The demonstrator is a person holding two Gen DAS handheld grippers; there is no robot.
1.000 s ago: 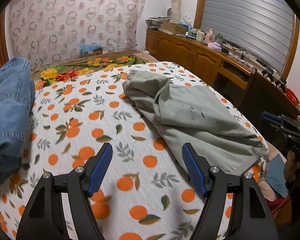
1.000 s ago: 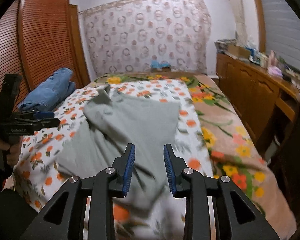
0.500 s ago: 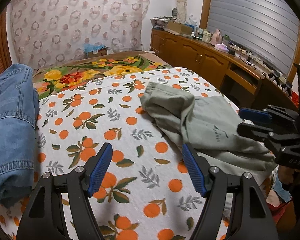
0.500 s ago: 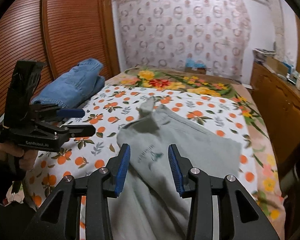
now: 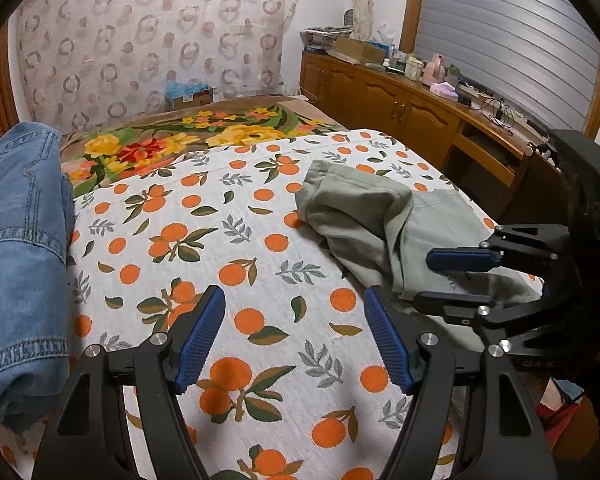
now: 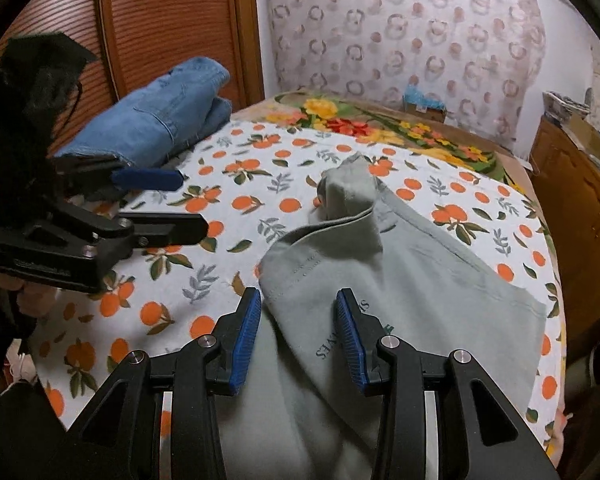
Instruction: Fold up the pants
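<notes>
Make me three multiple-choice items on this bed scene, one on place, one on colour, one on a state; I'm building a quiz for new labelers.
1. Where do the folded jeans lie?
A. on the cabinet
B. at the bed's edge by the wooden slatted doors
C. on the floor

2. What colour are the pants to be folded?
A. grey-green
B. red
C. black

3. How is the left gripper?
A. shut on the pants
B. shut on the jeans
C. open over the orange-print sheet

Answers: 1 B, the right wrist view shows them beside the doors; 2 A, pale grey-green cloth; 3 C, nothing lies between its blue pads.
</notes>
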